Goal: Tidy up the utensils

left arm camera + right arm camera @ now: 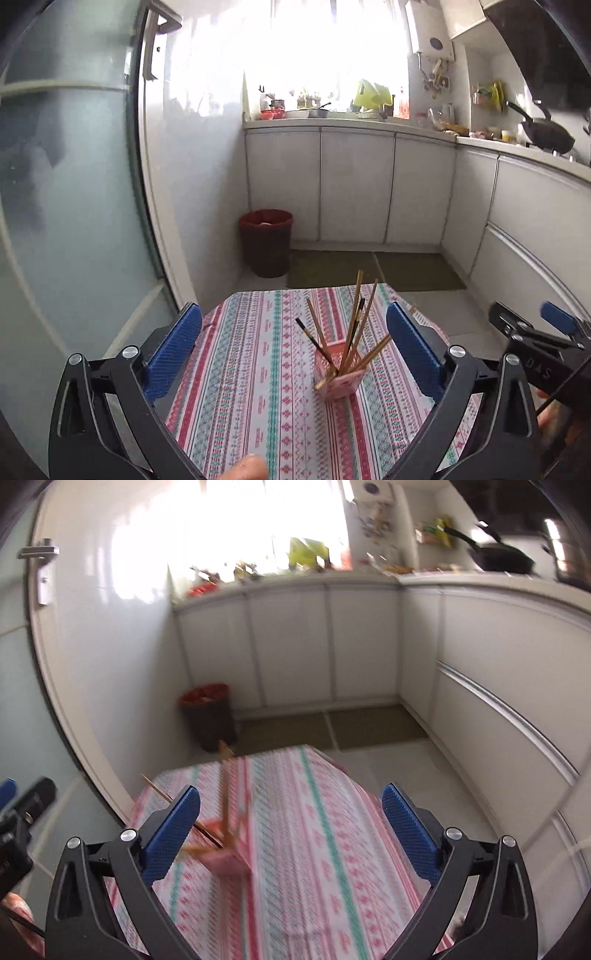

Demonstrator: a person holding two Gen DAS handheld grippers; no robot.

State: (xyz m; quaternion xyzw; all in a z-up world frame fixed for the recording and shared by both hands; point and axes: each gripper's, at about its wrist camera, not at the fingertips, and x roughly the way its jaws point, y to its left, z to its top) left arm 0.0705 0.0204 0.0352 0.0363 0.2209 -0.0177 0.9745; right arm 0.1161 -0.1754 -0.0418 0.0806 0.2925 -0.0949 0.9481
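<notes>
Left gripper (294,338): you held it spread wide, empty.
Right gripper (291,818): spread wide too, empty.
Chopsticks (352,325): stood splayed in the pink holder (341,373) on the table (240,369).
Bin (266,242): on the floor beyond.

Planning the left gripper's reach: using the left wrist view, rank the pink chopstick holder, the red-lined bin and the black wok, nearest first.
1. pink chopstick holder: on the tablecloth, just ahead between the fingers.
2. red-lined bin: on the floor beyond the table, left.
3. black wok: on the far counter, upper right.
</notes>
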